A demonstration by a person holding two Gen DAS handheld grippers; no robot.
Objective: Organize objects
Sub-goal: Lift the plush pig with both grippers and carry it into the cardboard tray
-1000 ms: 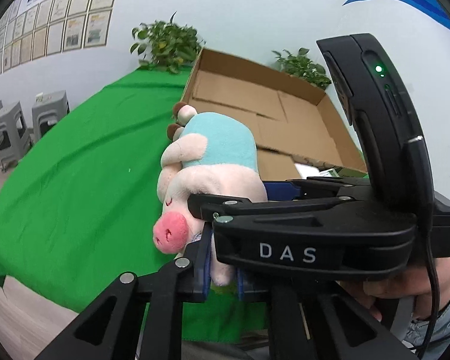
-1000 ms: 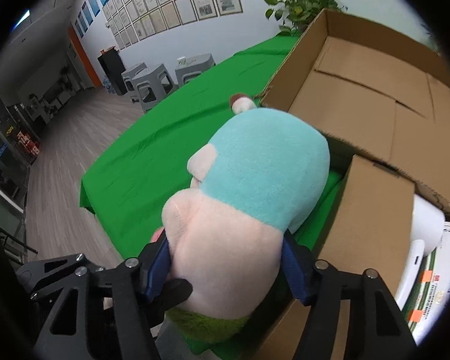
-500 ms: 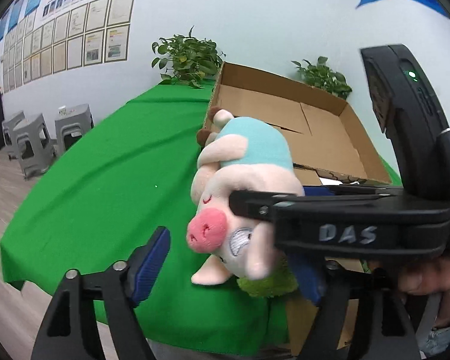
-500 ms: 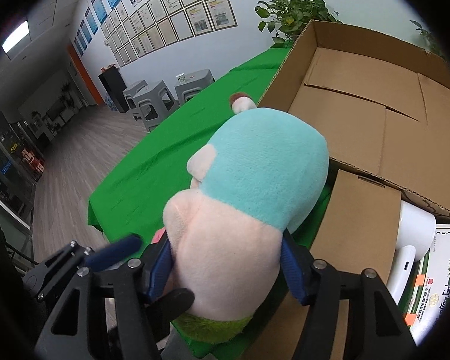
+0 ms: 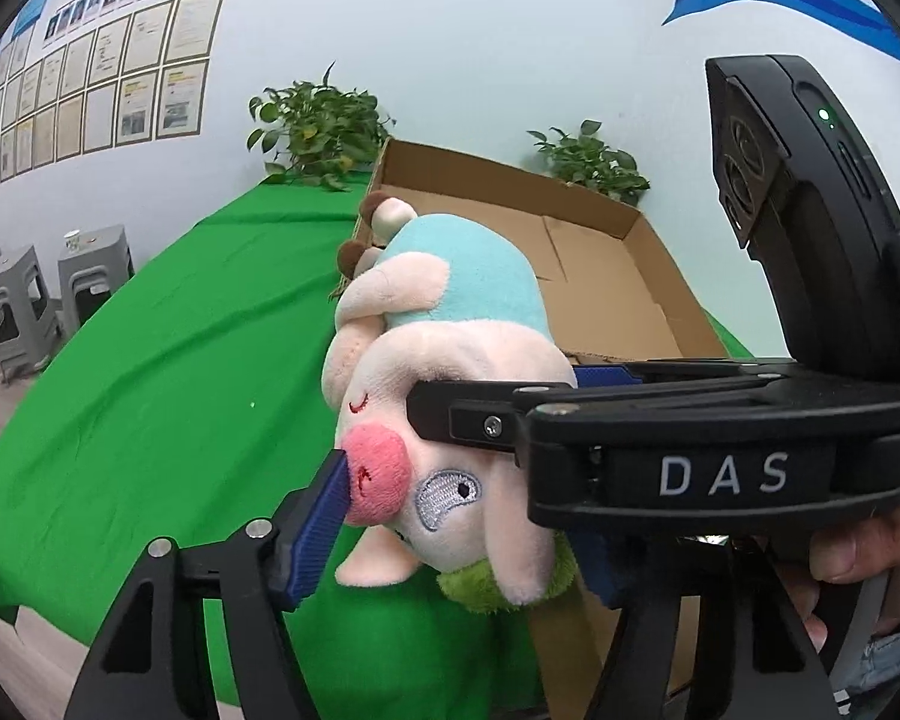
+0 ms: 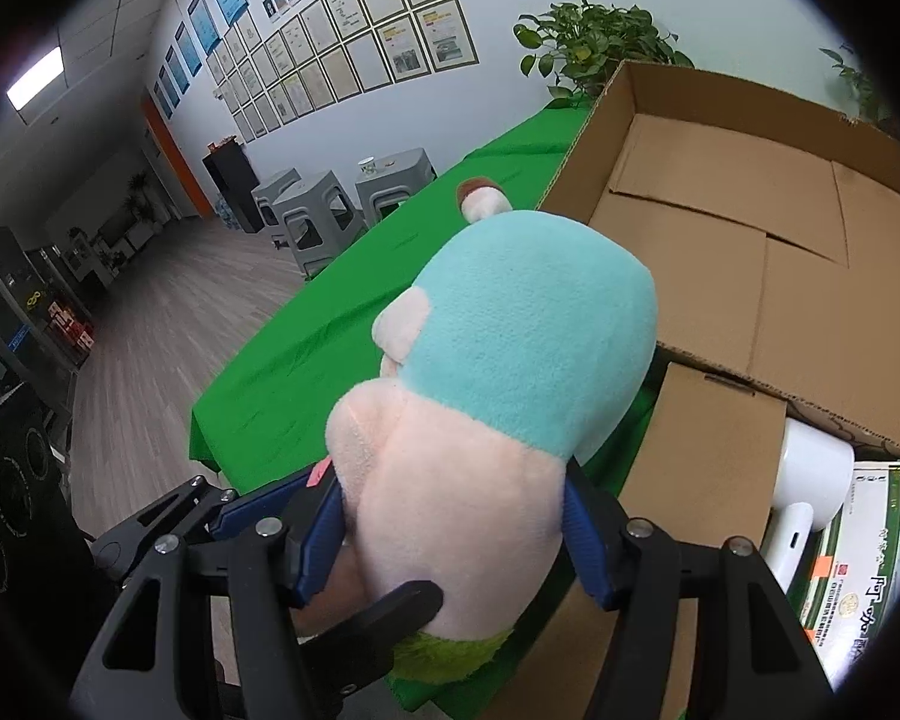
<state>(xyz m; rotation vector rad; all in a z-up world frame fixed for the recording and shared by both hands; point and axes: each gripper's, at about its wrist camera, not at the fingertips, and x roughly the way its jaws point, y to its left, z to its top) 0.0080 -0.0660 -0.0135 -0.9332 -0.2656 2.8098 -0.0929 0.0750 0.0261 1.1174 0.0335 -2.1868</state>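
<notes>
A plush pig (image 5: 450,294) (image 6: 528,348) with a teal body, pink snout and green tuft hangs above the green table's front edge. My right gripper (image 6: 453,534) is shut on its pale head, one blue pad on each side. In the left wrist view that right gripper (image 5: 498,387) reaches in from the right, marked DAS. My left gripper (image 5: 462,516) is closing on the pig's head from below. Its left blue pad (image 5: 330,498) touches the snout. The other pad is mostly hidden behind the pig's ear and the right gripper.
A large open cardboard box (image 6: 720,180) (image 5: 510,180) lies on the green tablecloth (image 6: 330,330) behind the pig. A smaller cardboard box (image 6: 708,438), a white object (image 6: 810,480) and a green printed carton (image 6: 858,570) sit at the right. Grey stools (image 6: 330,210) stand beyond the table.
My left gripper went from shut under the pig to wide open, and now its jaws have come in around the pig's head. The right gripper kept its grip and rose slightly.
</notes>
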